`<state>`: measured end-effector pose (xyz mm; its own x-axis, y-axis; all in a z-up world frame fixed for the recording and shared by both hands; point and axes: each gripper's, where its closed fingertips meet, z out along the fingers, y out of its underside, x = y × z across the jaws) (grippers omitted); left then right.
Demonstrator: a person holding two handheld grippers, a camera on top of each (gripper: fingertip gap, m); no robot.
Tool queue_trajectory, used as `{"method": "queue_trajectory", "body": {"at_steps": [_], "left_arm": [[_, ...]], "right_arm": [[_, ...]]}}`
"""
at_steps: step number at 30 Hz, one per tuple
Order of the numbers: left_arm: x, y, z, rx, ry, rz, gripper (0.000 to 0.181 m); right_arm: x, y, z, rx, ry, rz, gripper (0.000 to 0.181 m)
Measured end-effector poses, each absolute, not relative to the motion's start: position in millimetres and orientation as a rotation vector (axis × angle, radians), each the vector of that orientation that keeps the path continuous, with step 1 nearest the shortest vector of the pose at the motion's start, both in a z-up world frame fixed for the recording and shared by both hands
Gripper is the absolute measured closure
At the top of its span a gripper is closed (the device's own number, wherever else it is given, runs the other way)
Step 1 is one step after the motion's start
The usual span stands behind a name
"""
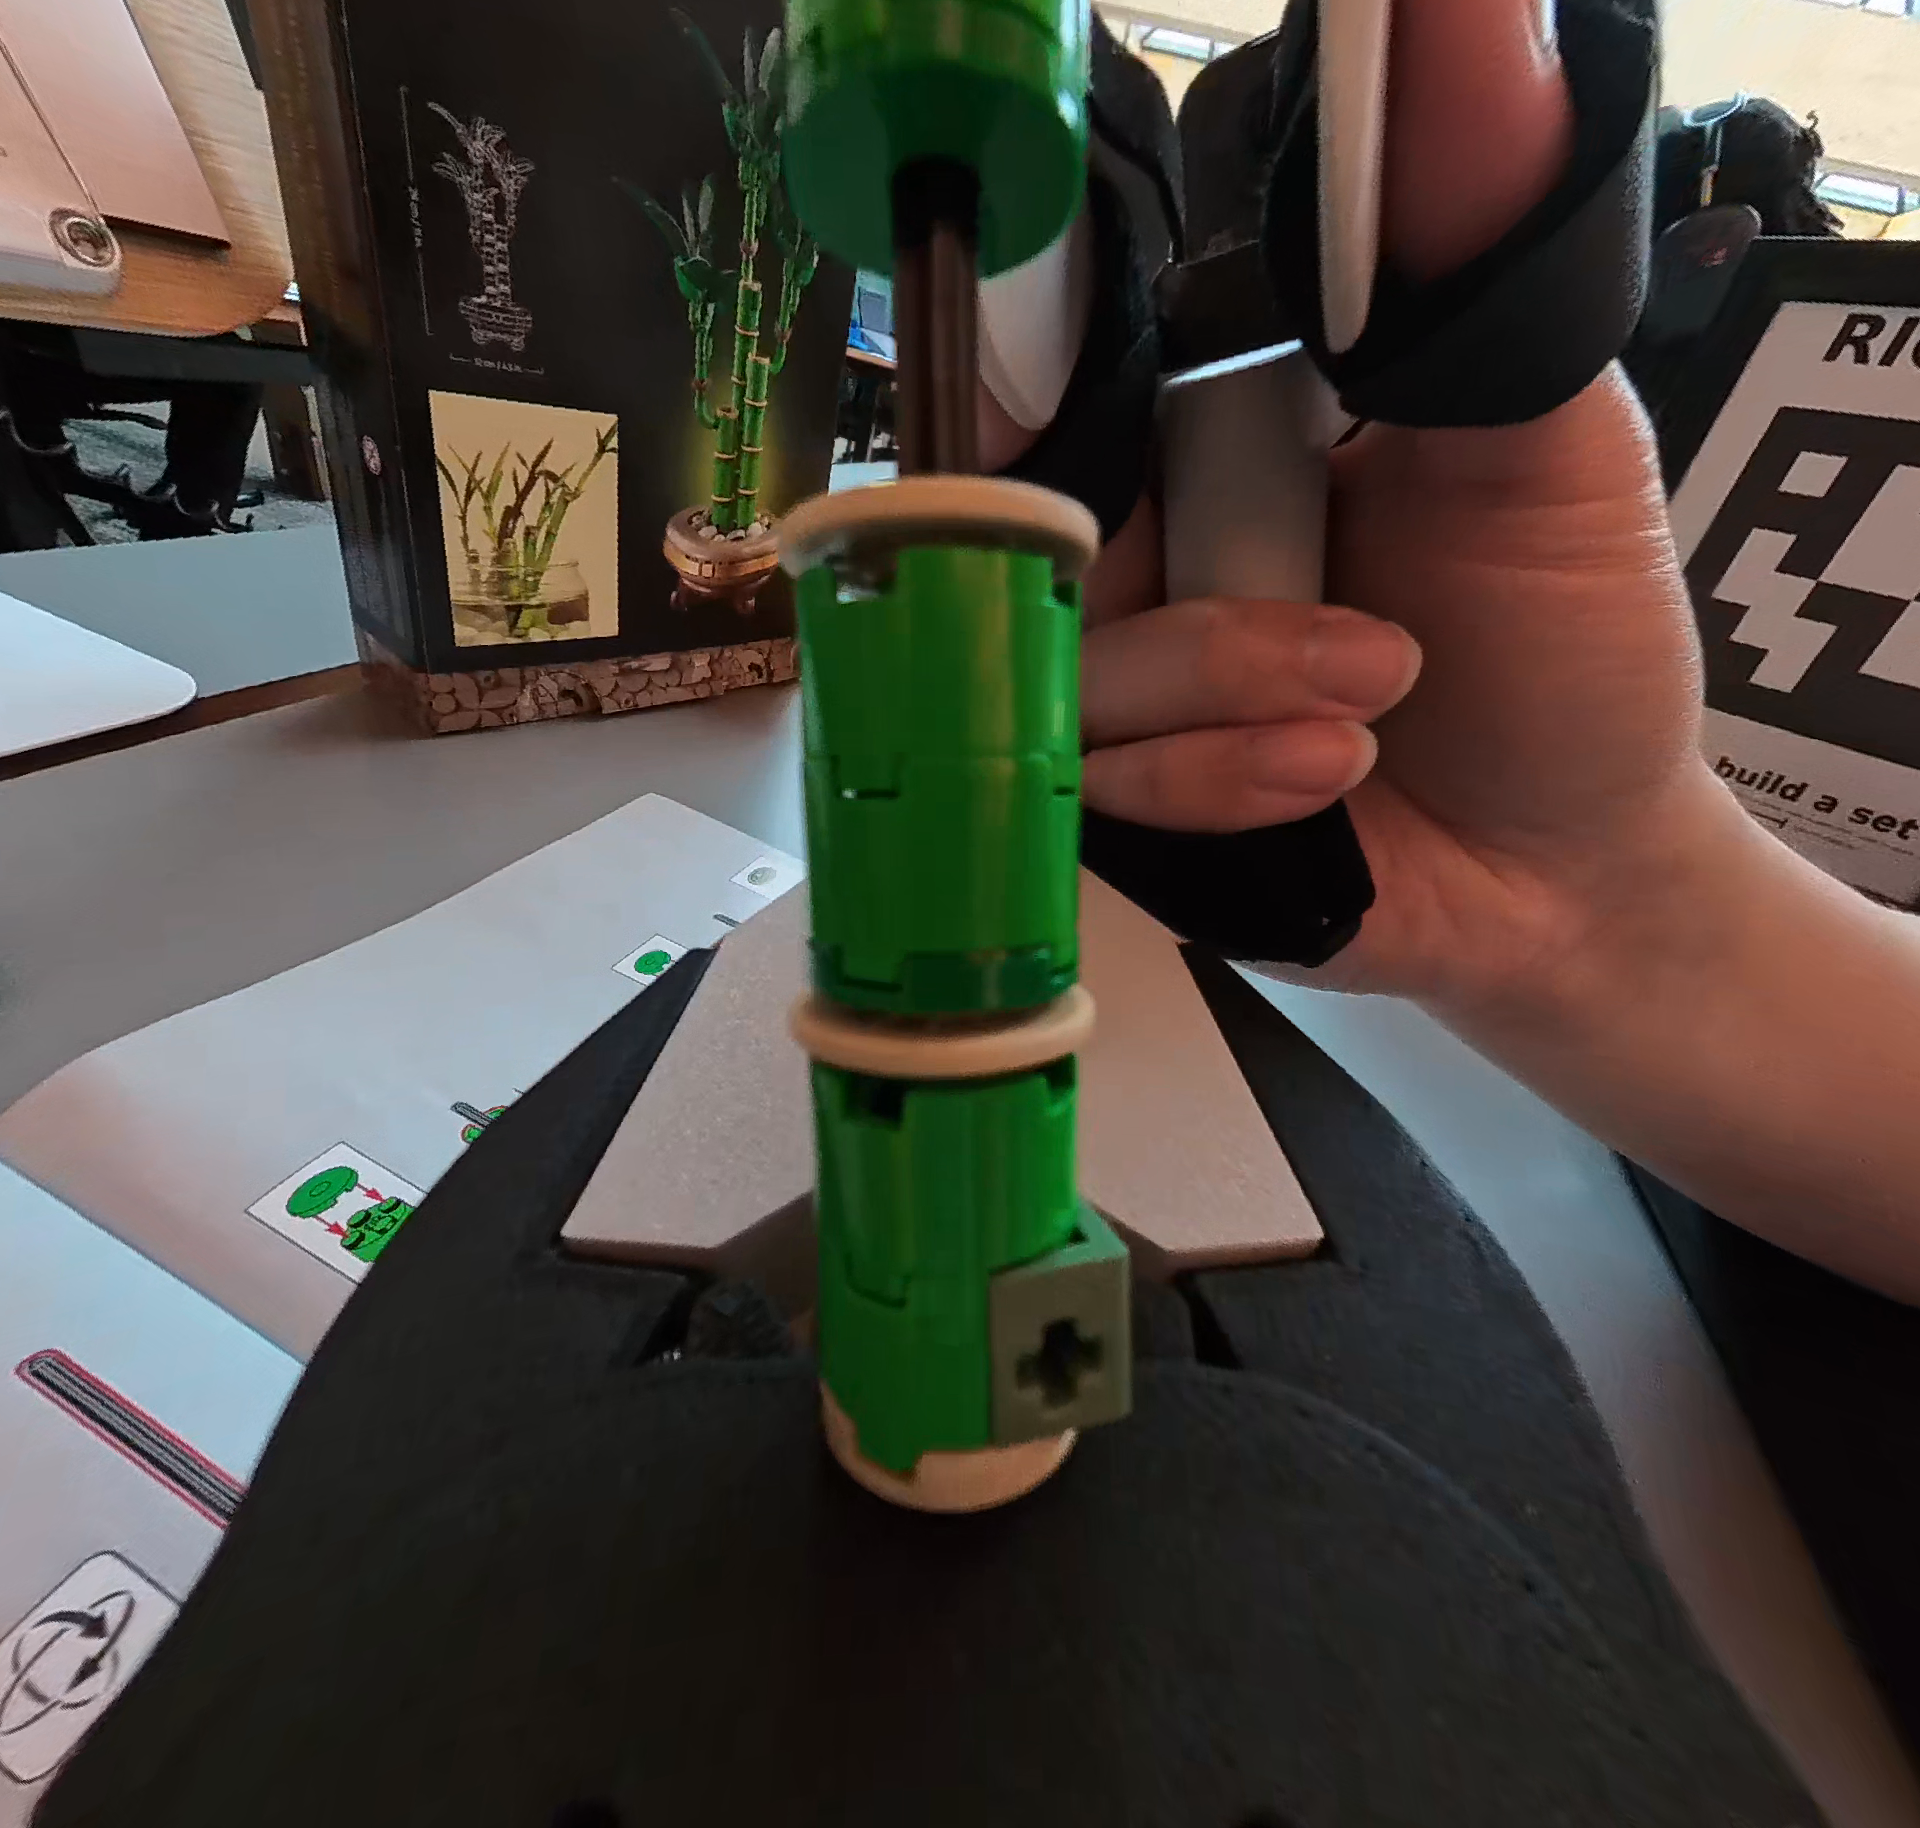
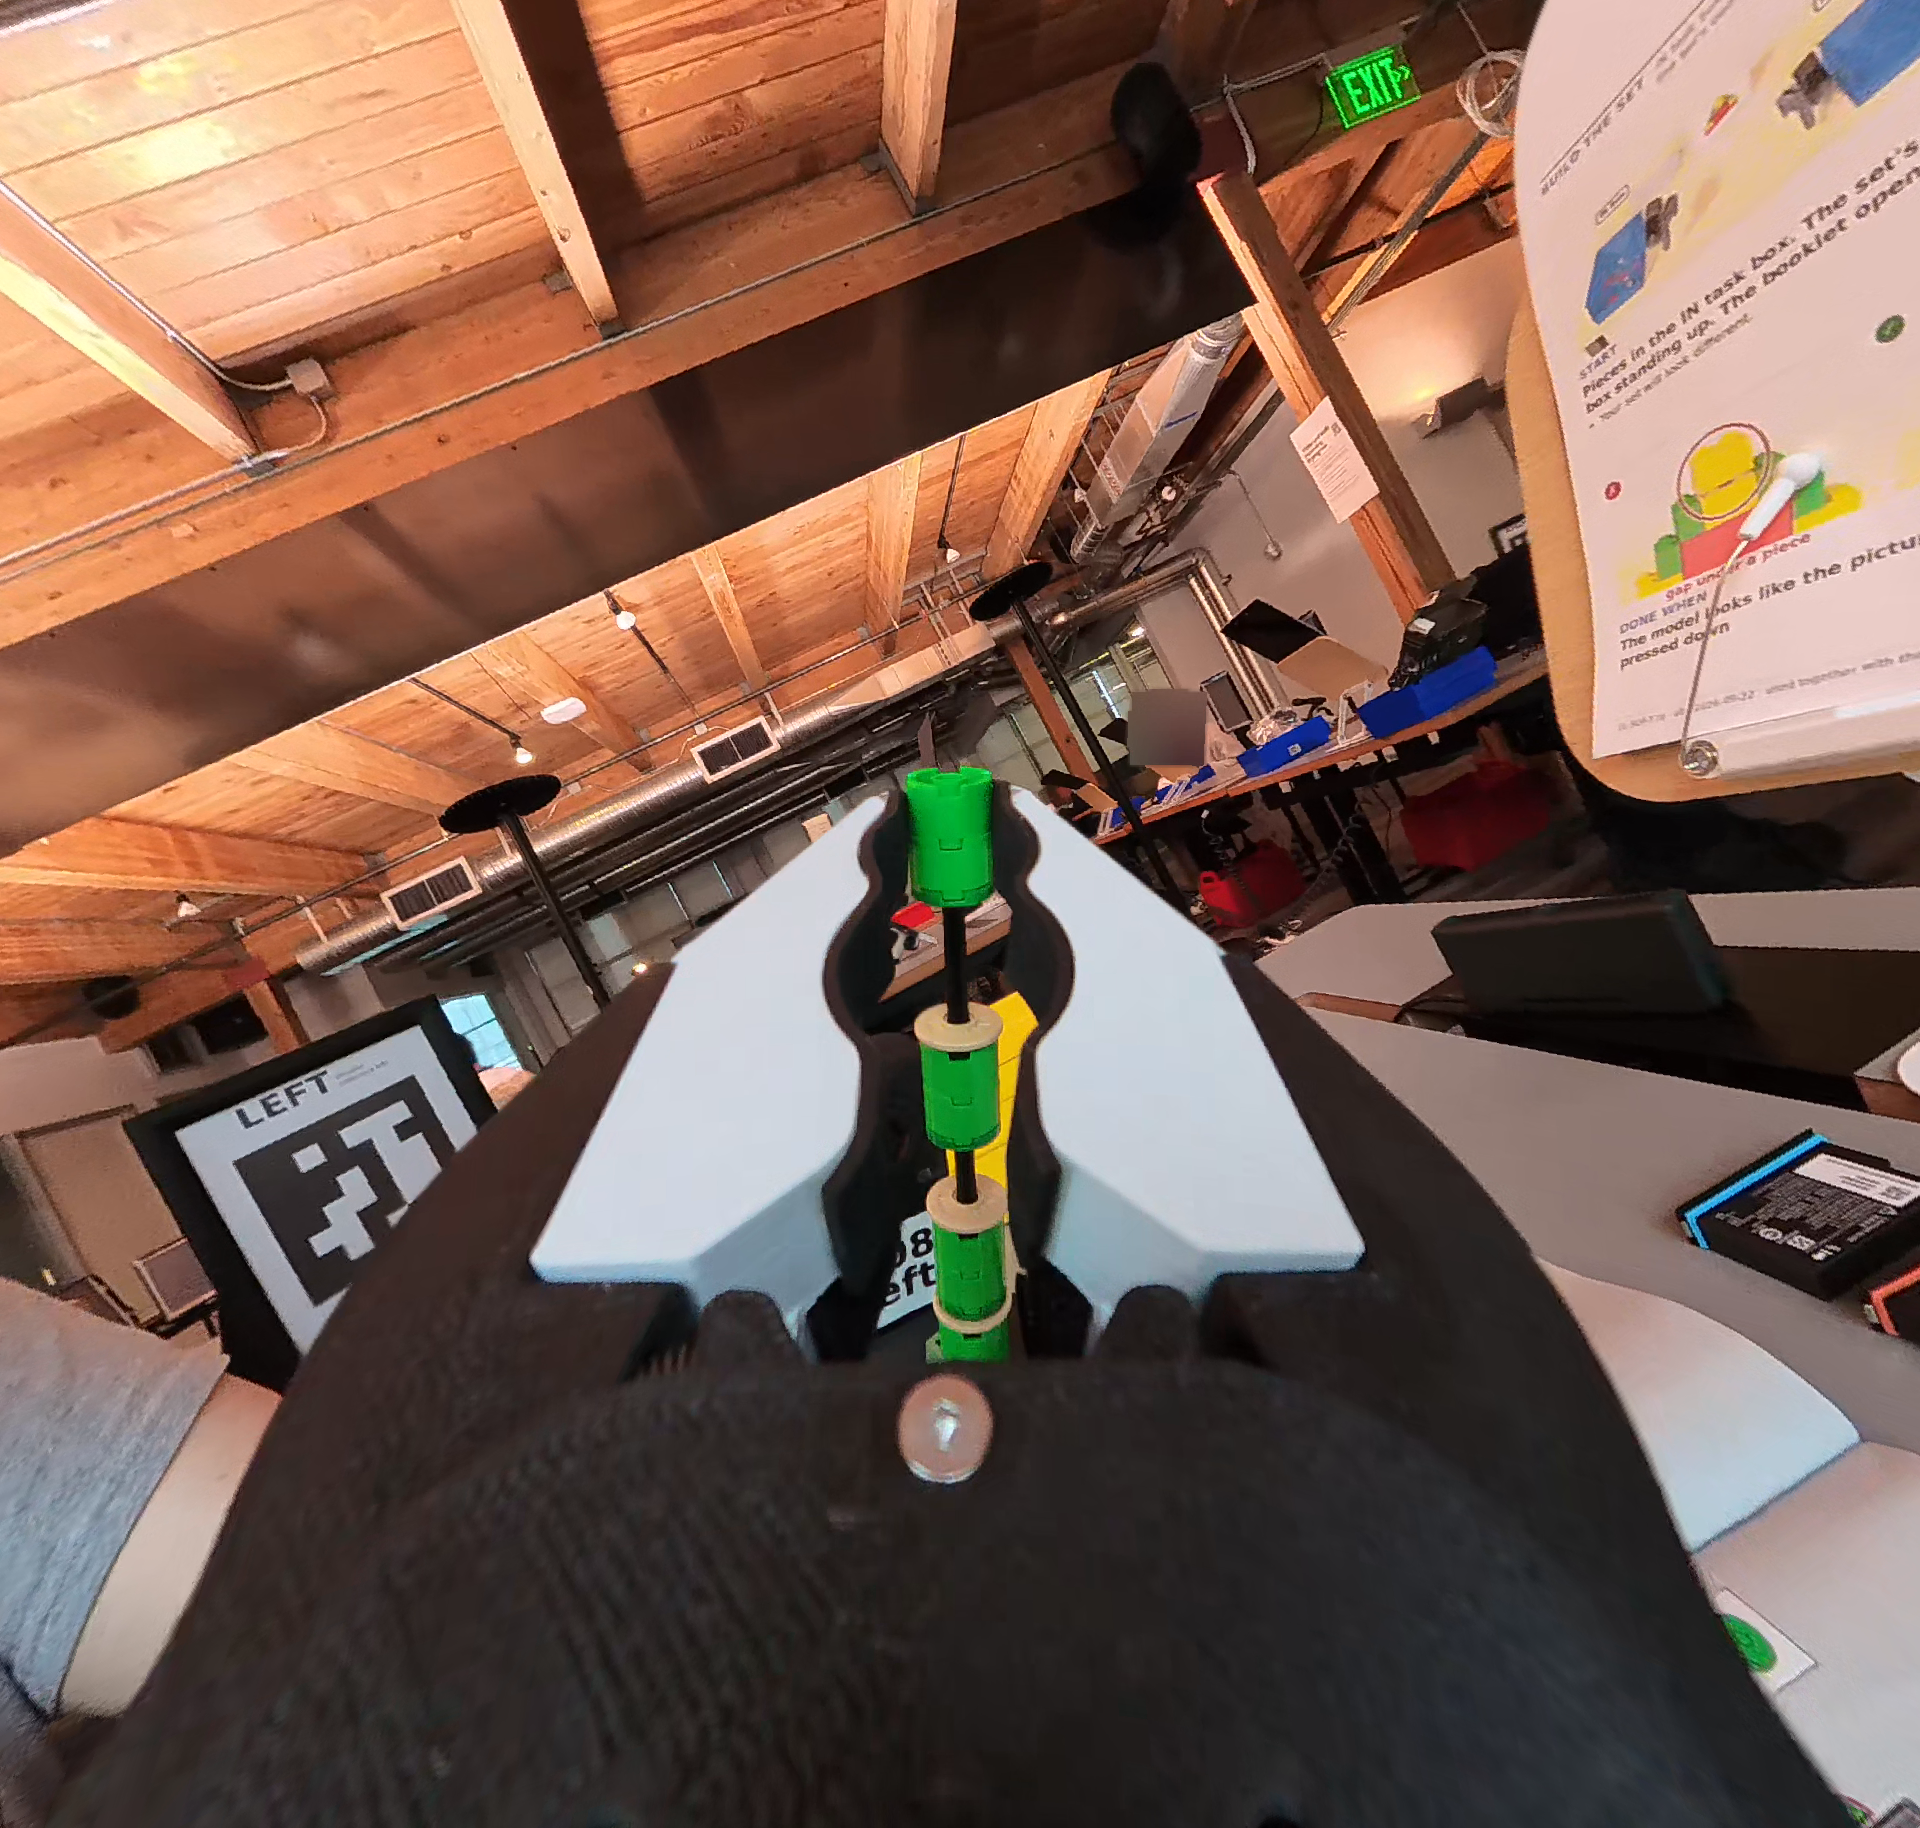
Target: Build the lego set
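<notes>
A green bamboo stalk (image 1: 940,843) of round green segments and cream rings stands upright on a dark axle (image 1: 935,344). My left gripper (image 1: 945,947) is shut on its lower part, grey pads (image 1: 686,1103) on either side. A sage-green block with a cross hole (image 1: 1060,1352) sticks out near the bottom. My right gripper (image 2: 948,822) points up and is shut on a separate upper green segment (image 2: 948,843) on the same axle, with a gap of bare axle above the top cream ring (image 2: 958,1035). That segment shows blurred at the top of the left wrist view (image 1: 935,64).
The set's black box (image 1: 582,324) stands behind on the grey table (image 1: 260,791), the open instruction booklet (image 1: 364,1103) lies in front of it. A white tray corner (image 1: 62,677) is at left. A hand (image 1: 1507,687) holds the right gripper. A small black box (image 2: 1808,1217) lies at right. Left tips to right tips: about 15 cm.
</notes>
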<state>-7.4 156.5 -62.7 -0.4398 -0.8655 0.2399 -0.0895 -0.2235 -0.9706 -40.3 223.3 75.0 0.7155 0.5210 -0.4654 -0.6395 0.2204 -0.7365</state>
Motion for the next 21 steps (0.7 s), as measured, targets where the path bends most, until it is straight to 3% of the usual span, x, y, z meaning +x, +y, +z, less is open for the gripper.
{"method": "queue_trajectory", "body": {"at_steps": [14,21], "left_arm": [[-23,150,-23,-1.02,1.451,-1.671,0.181],[-22,153,-51,-1.109,1.388,-1.636,0.181]], "right_arm": [[-70,201,116,-1.036,-0.029,0.769,0.167],[-73,212,91,-1.078,-0.028,0.854,0.167]]}}
